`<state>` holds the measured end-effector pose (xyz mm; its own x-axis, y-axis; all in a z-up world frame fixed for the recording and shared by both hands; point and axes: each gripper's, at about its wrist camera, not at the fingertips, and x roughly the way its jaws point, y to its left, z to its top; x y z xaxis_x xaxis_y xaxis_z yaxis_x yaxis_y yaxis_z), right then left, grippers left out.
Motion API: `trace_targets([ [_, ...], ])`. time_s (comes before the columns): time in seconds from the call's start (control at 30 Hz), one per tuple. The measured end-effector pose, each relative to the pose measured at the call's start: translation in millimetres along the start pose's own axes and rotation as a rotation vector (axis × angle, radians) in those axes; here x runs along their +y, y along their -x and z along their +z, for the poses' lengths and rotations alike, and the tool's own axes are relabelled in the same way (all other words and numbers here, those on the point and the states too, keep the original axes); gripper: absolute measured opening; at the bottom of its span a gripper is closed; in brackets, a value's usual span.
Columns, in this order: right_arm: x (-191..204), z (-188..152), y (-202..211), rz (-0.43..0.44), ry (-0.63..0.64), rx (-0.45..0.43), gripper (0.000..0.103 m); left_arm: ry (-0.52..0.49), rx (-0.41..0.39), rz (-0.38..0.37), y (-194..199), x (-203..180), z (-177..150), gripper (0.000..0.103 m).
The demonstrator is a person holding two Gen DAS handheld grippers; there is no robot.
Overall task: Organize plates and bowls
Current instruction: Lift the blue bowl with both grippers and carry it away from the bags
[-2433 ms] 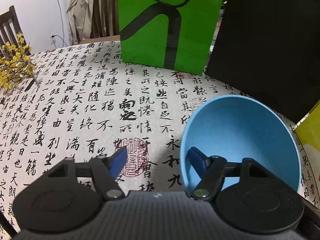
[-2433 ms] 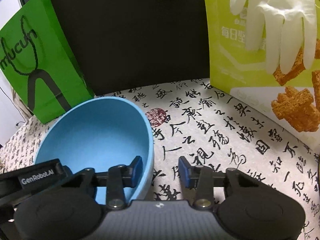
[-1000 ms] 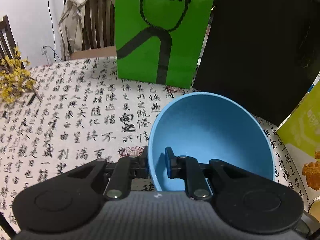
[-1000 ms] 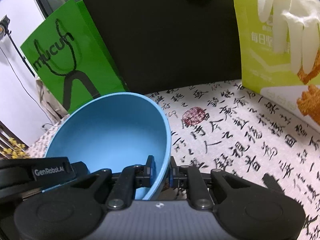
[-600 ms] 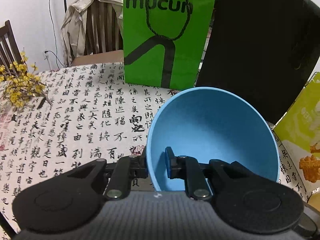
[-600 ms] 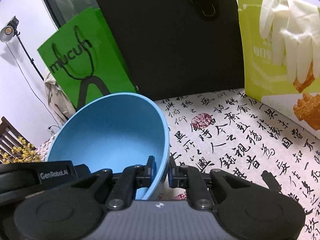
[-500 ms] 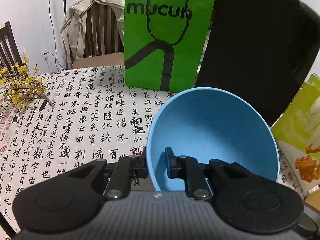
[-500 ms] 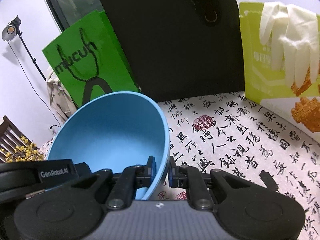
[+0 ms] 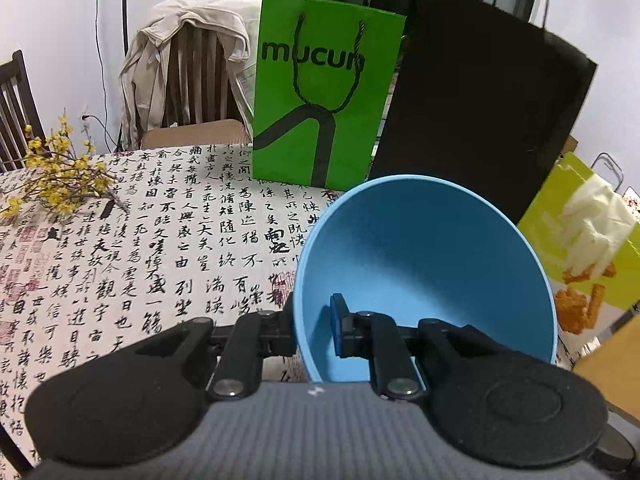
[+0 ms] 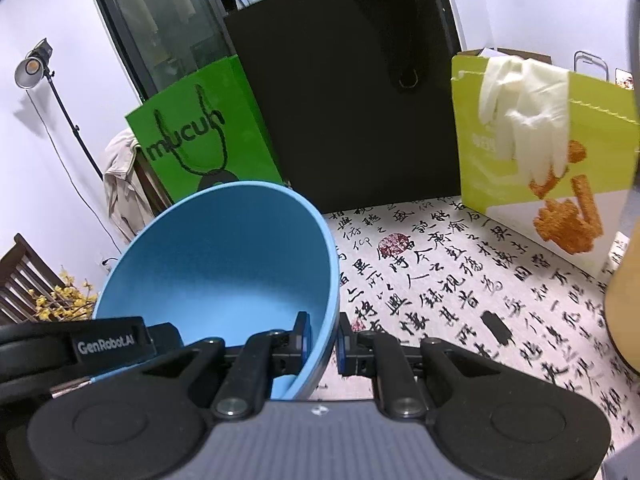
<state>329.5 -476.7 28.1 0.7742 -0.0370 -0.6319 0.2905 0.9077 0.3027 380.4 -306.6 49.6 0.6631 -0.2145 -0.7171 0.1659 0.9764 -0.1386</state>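
Note:
A light blue bowl [image 9: 424, 256] hangs above the tablecloth, held by both grippers. My left gripper [image 9: 314, 330] is shut on the bowl's left rim, one finger inside the bowl and one outside. In the right wrist view the same bowl [image 10: 224, 264] fills the left half. My right gripper [image 10: 322, 342] is shut on its right rim, the wall pinched between the blue pads. The left gripper's black body [image 10: 72, 346] shows at the bowl's far side. No plates are in view.
A tablecloth printed with black calligraphy [image 9: 160, 240] covers the table. At the back stand a green paper bag [image 9: 324, 100], a black bag [image 9: 476, 112] and a yellow-green snack box [image 10: 536, 152] with a pale glove draped on it. Yellow flowers [image 9: 60, 176] lie left. A chair with a jacket [image 9: 188, 68] stands behind.
Both grippers closed on the bowl's rims, then lifted it off the cloth. Over the last second the bowl rose and drew back, so more of the bags and room shows.

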Motion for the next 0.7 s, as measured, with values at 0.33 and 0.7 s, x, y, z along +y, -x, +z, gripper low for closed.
trace_targets([
  [0.33, 7.5, -23.9, 54.0, -0.013, -0.004, -0.048, 0.013, -0.010, -0.025, -0.036, 48.0, 9.7, -23.3, 0.016],
  [0.7, 15.1, -54.8, 91.1, -0.010, -0.025, -0.066, 0.013, -0.024, -0.035, -0.039, 87.5, 22.6, -52.7, 0.016],
])
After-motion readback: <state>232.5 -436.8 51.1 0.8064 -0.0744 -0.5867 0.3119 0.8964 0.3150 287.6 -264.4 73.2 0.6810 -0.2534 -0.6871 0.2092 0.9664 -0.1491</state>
